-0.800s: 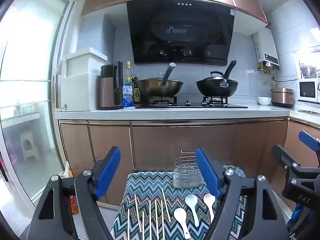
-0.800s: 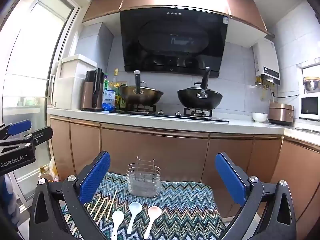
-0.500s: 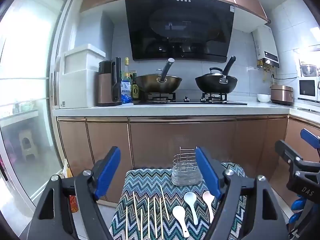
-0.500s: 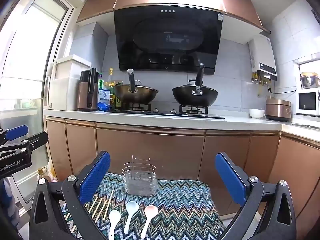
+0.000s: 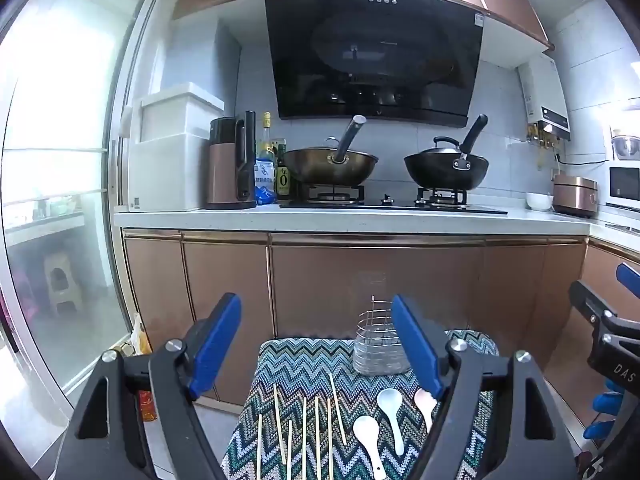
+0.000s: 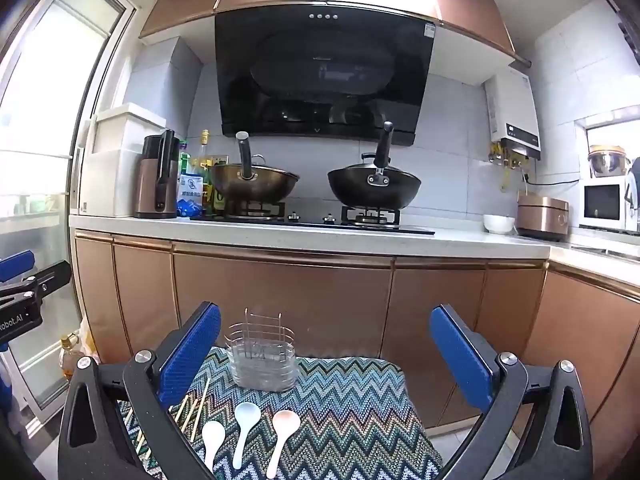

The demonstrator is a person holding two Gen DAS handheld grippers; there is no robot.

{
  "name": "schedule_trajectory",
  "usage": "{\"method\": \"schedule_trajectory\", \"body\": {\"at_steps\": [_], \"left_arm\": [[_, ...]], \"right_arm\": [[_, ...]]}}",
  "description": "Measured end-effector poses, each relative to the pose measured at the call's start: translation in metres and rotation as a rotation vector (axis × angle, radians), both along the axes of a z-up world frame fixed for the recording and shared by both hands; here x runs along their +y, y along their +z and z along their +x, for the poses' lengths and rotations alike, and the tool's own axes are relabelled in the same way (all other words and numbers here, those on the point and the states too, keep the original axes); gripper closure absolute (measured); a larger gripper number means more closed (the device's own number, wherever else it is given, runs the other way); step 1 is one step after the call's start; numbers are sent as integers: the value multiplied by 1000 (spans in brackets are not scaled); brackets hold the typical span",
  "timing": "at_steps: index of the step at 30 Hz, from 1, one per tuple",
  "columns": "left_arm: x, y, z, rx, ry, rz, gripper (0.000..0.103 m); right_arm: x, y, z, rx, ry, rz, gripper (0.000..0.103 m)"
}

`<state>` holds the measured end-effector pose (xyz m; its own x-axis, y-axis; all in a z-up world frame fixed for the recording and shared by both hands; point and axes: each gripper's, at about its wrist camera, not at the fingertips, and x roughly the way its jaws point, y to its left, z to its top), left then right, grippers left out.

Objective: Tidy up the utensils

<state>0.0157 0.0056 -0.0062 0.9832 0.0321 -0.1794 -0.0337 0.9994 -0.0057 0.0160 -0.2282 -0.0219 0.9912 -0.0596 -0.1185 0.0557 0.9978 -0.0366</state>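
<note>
A wire utensil holder (image 5: 376, 350) (image 6: 262, 362) stands empty at the far edge of a zigzag-patterned cloth (image 5: 296, 372) (image 6: 352, 392). Several wooden chopsticks (image 5: 304, 424) (image 6: 199, 412) lie side by side on the cloth's left part. Three spoons lie to their right: two white spoons (image 5: 390, 400) (image 6: 245, 416) and a pinkish spoon (image 5: 424, 400) (image 6: 285, 424). My left gripper (image 5: 316, 344) is open and empty above the near left of the cloth. My right gripper (image 6: 326, 356) is open and empty above the cloth, spoons below it.
A kitchen counter (image 6: 320, 236) with copper cabinet doors (image 5: 360, 280) stands just behind the cloth. Two woks (image 5: 330, 166) (image 5: 446, 170) sit on the hob. A kettle (image 5: 230, 168), bottles, a rice cooker (image 6: 542, 216) and a microwave are on the counter. A glass door is at left.
Both grippers have drifted slightly: the cloth, holder and utensils sit a little higher and closer in both views. Both stay open and empty. Nothing on the cloth has moved.
</note>
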Motion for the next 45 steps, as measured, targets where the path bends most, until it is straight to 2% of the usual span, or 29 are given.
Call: {"method": "schedule_trajectory", "body": {"at_steps": [8, 17, 32, 39, 45], "left_arm": [[3, 1, -2, -17, 41, 11, 27], [0, 3, 3, -23, 33, 12, 27], [-6, 11, 29, -30, 74, 35, 27], [0, 8, 54, 6, 87, 3, 27], [5, 4, 70, -2, 92, -7, 27]], "right_arm": [[0, -3, 4, 13, -1, 6, 0], [0, -3, 6, 21, 20, -17, 0], [0, 4, 36, 12, 66, -31, 0], [2, 2, 55, 11, 86, -36, 0], [4, -1, 74, 26, 96, -41, 0]]}}
